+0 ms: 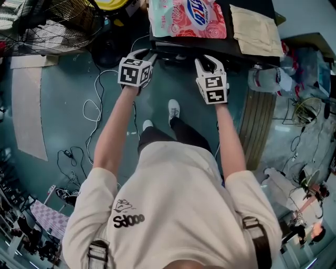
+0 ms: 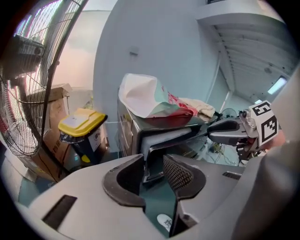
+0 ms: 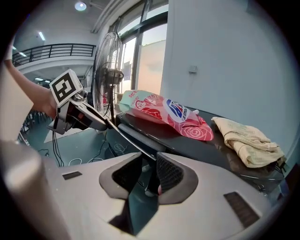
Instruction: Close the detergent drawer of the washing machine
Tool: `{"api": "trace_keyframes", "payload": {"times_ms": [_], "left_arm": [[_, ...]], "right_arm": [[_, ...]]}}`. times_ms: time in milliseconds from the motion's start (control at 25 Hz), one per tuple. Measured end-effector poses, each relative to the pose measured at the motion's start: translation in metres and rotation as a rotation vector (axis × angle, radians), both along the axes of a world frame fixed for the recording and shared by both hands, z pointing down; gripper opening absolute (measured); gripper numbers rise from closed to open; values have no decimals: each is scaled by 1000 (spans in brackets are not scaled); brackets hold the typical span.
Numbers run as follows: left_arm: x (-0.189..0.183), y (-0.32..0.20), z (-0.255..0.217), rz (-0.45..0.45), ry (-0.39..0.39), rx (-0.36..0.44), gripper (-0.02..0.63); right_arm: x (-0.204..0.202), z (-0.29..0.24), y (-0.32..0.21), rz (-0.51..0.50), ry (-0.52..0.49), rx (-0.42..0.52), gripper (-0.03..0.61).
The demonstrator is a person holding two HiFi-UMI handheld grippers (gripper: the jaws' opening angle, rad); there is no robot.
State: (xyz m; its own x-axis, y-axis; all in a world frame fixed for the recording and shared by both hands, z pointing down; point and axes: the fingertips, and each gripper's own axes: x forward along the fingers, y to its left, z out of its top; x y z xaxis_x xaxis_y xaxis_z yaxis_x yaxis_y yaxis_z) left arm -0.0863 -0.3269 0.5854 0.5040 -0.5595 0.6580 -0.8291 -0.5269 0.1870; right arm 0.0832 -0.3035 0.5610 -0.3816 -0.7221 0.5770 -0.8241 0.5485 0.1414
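Note:
The washing machine [image 1: 247, 52] stands in front of me, its dark detergent drawer [image 2: 157, 152] pulled out from the top front. In the head view both grippers sit at that front edge. My left gripper [image 2: 152, 171] is open, with the drawer's end between its jaws and a gap on each side. My right gripper [image 3: 149, 171] stands narrow around the drawer's thin front panel [image 3: 133, 136], which runs between its pads; it looks shut on it. The left gripper [image 3: 70, 110] shows at the panel's far end in the right gripper view.
A pink detergent bag [image 1: 186, 16] and a beige cloth [image 1: 254, 29] lie on the machine's top. A standing fan [image 1: 52, 26] and a yellow-lidded bin [image 2: 82, 124] stand to the left. Cables [image 1: 94, 110] trail over the floor by my feet.

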Motion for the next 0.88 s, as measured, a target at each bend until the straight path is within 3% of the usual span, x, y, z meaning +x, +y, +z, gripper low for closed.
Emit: {"api": "trace_keyframes", "payload": {"times_ms": [80,320,880], "left_arm": [[2,-6,-1,-13,-3,4,115],[0,-14,-1,-16,13,2,129],[0,-23,0,-45,48,7,150]], "right_arm": [[1,0,-8,29,-5,2,88],[10,2,-17,166,-121,-17,126],[19,7,-24,318,-178,-52,178]]}}
